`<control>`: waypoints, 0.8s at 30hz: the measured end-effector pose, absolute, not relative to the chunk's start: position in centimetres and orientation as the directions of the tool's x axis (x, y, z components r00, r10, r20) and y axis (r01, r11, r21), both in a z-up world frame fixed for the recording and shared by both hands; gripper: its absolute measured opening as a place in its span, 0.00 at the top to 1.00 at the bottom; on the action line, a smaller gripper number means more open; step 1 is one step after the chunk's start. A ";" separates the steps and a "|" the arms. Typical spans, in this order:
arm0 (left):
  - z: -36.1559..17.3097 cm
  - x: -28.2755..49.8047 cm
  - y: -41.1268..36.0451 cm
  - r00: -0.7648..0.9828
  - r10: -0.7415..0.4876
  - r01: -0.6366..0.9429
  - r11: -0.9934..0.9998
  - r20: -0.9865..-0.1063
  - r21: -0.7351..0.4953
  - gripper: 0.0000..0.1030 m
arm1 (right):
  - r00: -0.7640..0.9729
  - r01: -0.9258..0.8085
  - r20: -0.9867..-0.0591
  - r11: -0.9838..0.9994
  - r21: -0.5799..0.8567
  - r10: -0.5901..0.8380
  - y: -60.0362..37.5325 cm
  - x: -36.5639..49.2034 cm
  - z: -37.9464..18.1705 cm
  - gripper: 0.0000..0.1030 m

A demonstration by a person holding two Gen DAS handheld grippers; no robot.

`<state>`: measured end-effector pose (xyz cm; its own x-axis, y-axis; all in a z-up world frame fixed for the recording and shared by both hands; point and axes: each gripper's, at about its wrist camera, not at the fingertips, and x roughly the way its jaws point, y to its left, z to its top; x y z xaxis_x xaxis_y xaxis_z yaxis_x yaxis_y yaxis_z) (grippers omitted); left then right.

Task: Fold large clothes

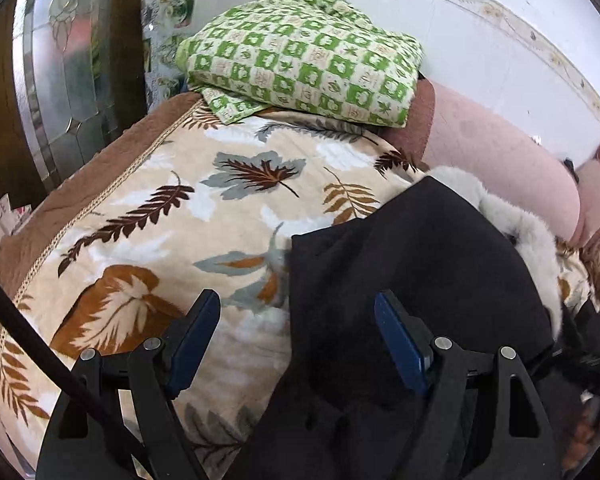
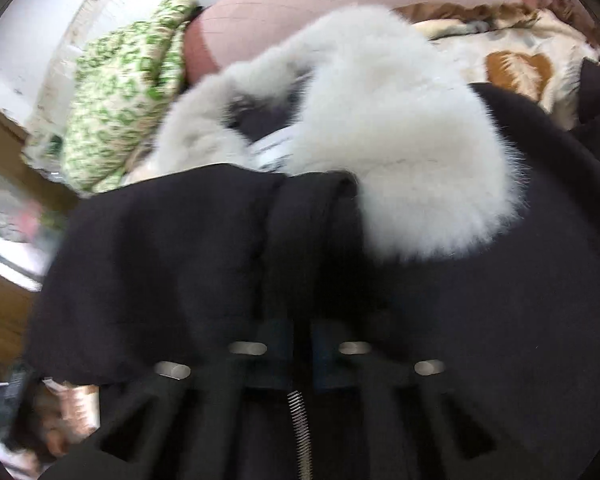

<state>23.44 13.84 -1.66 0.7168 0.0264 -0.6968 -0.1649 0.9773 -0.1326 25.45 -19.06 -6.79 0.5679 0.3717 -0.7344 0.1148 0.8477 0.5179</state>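
Left gripper (image 1: 298,314): jaws spread wide, holding nothing, hovering over the coat's edge.
Right gripper (image 2: 302,330): blurred; fingers drawn together, pinching a fold of the coat.
Black coat with white fur collar (image 1: 412,248): lying on the leaf-patterned cream blanket (image 1: 172,216).
Fur collar (image 2: 400,128): at the coat's far end.
Green-checked folded quilt (image 1: 300,56): beyond, beside the pink padded headboard (image 1: 496,160).

A bed covered by a cream leaf-printed fleece blanket (image 1: 172,208) with a brown border fills the room. At its far end lies a folded green-and-cream checked quilt (image 1: 300,64). Behind the quilt, a white wall (image 1: 480,60); beside it, a pink padded headboard (image 1: 500,168).
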 end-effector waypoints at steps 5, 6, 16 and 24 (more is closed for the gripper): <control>-2.4 23.6 11.4 0.706 0.036 -0.118 0.991 -0.707 -0.067 0.24 | 0.641 0.098 -0.721 0.904 0.417 0.264 -21.3 22.5 -2.2 0.93; -2.6 23.6 10.9 0.701 0.040 -0.112 0.992 -0.712 -0.054 0.24 | 0.651 0.113 -0.724 0.913 0.393 0.231 -22.2 22.0 -1.7 0.93; -6.4 24.7 7.6 0.622 0.124 -0.076 0.992 -0.773 0.097 0.24 | 0.561 0.284 -0.818 0.900 0.331 0.124 -27.9 22.0 -7.2 0.94; -7.5 25.4 8.0 0.568 0.089 -0.074 0.996 -0.818 0.057 0.24 | 0.533 0.333 -0.836 0.876 0.350 0.132 -28.0 23.4 -10.0 0.93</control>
